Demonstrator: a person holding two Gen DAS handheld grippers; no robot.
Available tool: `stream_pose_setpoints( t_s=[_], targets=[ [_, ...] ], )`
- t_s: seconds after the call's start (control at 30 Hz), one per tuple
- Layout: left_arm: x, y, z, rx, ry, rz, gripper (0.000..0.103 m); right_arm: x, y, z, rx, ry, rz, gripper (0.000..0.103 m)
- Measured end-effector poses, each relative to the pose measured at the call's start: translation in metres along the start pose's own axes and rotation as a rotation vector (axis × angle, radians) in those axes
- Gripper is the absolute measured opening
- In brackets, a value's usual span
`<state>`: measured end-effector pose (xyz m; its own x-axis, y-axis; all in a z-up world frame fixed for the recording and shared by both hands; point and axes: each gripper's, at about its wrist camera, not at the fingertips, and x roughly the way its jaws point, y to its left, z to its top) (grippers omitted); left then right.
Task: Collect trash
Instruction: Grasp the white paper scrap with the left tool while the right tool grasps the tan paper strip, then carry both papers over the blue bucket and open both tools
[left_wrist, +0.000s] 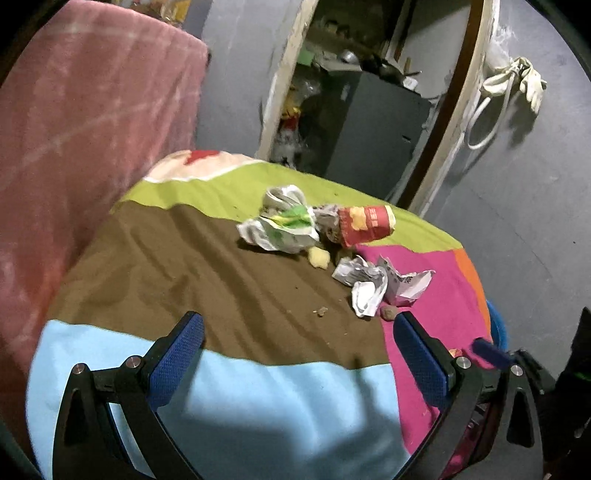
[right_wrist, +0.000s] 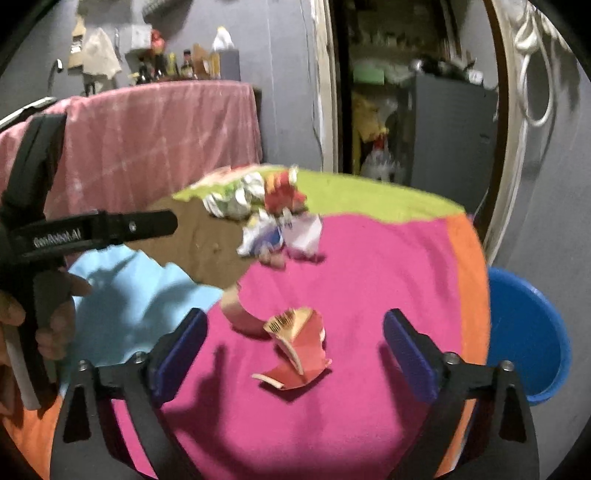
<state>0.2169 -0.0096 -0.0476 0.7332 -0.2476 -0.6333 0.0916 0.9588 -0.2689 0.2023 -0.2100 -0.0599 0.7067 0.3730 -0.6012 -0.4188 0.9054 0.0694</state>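
Right gripper (right_wrist: 295, 354): jaws apart and empty, angled down over a torn red wrapper (right_wrist: 295, 354) lying alone on the pink patch of the table cloth (right_wrist: 388, 258), evidently the nearest piece to take. Left gripper (left_wrist: 299, 350): jaws apart, nothing between them, facing the remaining heap of crumpled paper (left_wrist: 365, 288) and a red cup (left_wrist: 365, 225) farther back. Blue tub (right_wrist: 528, 332): beside the table edge, likely the place for the trash.

Bare pink cloth surrounds the torn red carton (right_wrist: 295, 350) on the surface (right_wrist: 388, 258), while the wrapper pile (right_wrist: 266, 218) crowds the far side and a blue tub (right_wrist: 528, 332) flanks the right edge.
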Motion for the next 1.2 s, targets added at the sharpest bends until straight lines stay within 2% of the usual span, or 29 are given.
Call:
stream_pose_setpoints(
  t_s=[0.1, 0.13, 0.2, 0.27, 0.37, 0.43, 0.53, 0.57, 0.67, 0.73, 0.83, 0.97, 1.0, 1.2],
  targets=[
    [0.011, -0.005, 0.005, 0.022, 0.025, -0.032, 0.100, 0.005, -0.010, -0.002, 0.026, 0.012, -0.001, 0.074],
    [0.014, -0.006, 0.006, 0.028, 0.031, -0.040, 0.099, 0.006, -0.013, -0.004, 0.034, 0.014, -0.004, 0.065],
    [0.023, -0.010, 0.010, 0.041, 0.048, -0.062, 0.097, 0.010, -0.020, -0.005, 0.051, 0.020, -0.003, 0.057],
    [0.031, -0.011, 0.012, 0.046, 0.064, -0.078, 0.090, 0.011, -0.025, -0.005, 0.063, 0.013, 0.004, 0.054],
    [0.044, -0.012, 0.017, 0.040, 0.090, -0.102, 0.080, 0.013, -0.028, -0.002, 0.049, 0.001, -0.010, 0.042],
    [0.052, -0.013, 0.021, 0.041, 0.107, -0.118, 0.069, 0.015, -0.032, -0.001, 0.054, -0.004, -0.010, 0.035],
    [0.060, -0.015, 0.024, 0.053, 0.125, -0.126, 0.063, 0.018, -0.039, -0.001, 0.068, -0.015, -0.010, 0.029],
    [0.062, -0.016, 0.025, 0.059, 0.128, -0.128, 0.062, 0.019, -0.040, -0.001, 0.075, -0.020, -0.008, 0.028],
    [0.068, -0.019, 0.027, 0.072, 0.139, -0.134, 0.049, 0.019, -0.041, -0.002, 0.082, -0.031, -0.001, 0.027],
    [0.071, -0.020, 0.027, 0.074, 0.151, -0.140, 0.032, 0.019, -0.042, -0.002, 0.081, -0.034, 0.005, 0.025],
    [0.070, -0.019, 0.026, 0.081, 0.152, -0.148, 0.017, 0.018, -0.043, -0.002, 0.078, -0.039, 0.014, 0.023],
    [0.065, -0.022, 0.025, 0.094, 0.136, -0.148, 0.011, 0.014, -0.041, -0.002, 0.068, -0.054, 0.022, 0.022],
    [0.059, -0.022, 0.024, 0.095, 0.127, -0.144, 0.004, 0.013, -0.040, -0.002, 0.065, -0.062, 0.024, 0.021],
    [0.018, -0.033, 0.013, 0.118, -0.007, -0.125, 0.003, -0.011, -0.038, 0.006, 0.047, -0.158, 0.011, 0.020]
  ],
)
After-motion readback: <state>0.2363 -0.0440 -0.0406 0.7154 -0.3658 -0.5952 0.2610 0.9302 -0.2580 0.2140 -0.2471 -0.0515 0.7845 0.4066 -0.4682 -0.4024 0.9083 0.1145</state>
